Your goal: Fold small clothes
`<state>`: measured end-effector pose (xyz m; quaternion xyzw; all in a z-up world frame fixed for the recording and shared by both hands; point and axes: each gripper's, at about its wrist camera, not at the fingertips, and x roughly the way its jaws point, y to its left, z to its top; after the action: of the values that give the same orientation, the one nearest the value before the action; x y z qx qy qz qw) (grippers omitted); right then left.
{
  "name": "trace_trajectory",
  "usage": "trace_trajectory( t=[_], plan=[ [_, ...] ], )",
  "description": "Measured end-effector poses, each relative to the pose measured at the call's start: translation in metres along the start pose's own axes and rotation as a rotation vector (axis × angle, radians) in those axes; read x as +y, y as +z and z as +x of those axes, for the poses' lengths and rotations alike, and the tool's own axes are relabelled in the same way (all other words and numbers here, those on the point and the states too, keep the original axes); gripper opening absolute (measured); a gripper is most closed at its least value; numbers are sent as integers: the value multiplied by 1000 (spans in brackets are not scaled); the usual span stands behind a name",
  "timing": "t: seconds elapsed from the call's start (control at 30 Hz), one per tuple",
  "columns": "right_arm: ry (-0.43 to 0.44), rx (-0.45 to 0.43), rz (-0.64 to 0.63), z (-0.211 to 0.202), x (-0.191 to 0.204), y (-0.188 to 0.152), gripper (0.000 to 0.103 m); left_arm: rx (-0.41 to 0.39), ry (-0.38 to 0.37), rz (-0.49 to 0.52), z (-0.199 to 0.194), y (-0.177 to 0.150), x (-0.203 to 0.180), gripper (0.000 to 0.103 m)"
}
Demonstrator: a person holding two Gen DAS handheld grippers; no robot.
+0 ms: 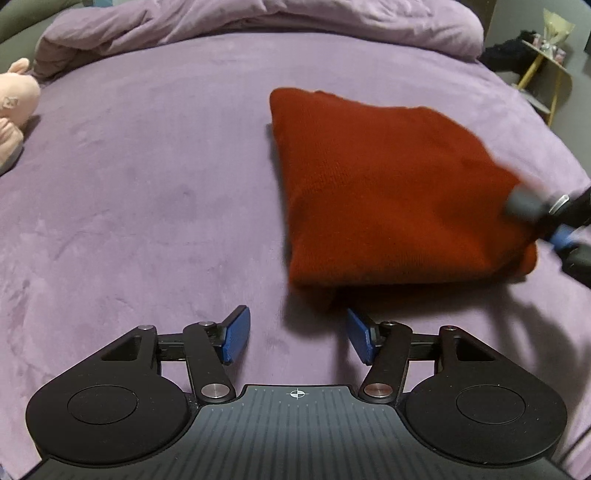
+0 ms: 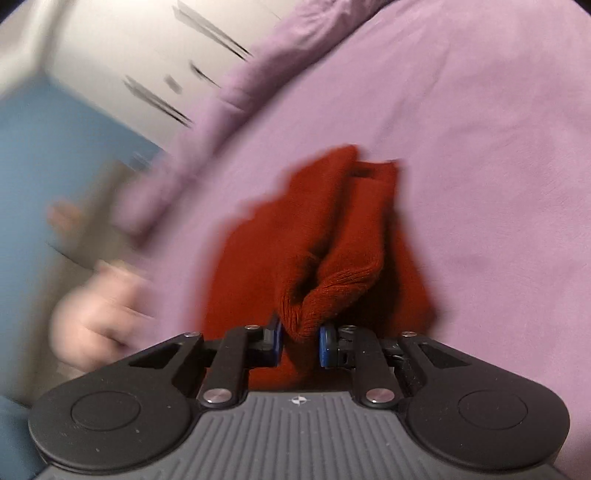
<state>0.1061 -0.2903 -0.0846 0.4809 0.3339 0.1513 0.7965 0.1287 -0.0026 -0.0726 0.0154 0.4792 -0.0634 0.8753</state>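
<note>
A red knitted garment [image 1: 391, 192] lies folded into a thick pad on the purple bed cover [image 1: 147, 184]. My left gripper [image 1: 298, 332] stands open just short of the garment's near edge, with only bed cover between its blue pads [image 1: 236, 334]. My right gripper [image 2: 300, 338] is shut on a bunched fold of the red garment [image 2: 332, 288], which rises between its pads. In the left wrist view the right gripper [image 1: 554, 221] shows blurred at the garment's right corner. The right wrist view is smeared.
A rumpled purple duvet [image 1: 258, 22] lies along the far side of the bed. A pink plush toy [image 1: 14, 107] sits at the left edge. A yellow side table [image 1: 546, 59] stands beyond the bed's right side. A blurred pale pink shape [image 2: 99, 306] is left of the right gripper.
</note>
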Motion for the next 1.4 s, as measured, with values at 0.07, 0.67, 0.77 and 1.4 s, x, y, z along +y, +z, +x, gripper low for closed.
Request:
trace_trajectory(
  t=[0.07,0.67,0.77,1.4],
  plan=[
    [-129,-35,-123,-4,6,4,16,-8,5,-47,4,3,4,63],
    [-499,-50,-468,-26,34,1,41,-71,21,-139,-28,16,17,64],
    [-482,-78,-560,-23,51,-6,41,-73,39,-112,-17,25,3,64],
    [-618,92,-772,57,45,-27,33,-62,149,3,10,17,-22,66]
  ],
)
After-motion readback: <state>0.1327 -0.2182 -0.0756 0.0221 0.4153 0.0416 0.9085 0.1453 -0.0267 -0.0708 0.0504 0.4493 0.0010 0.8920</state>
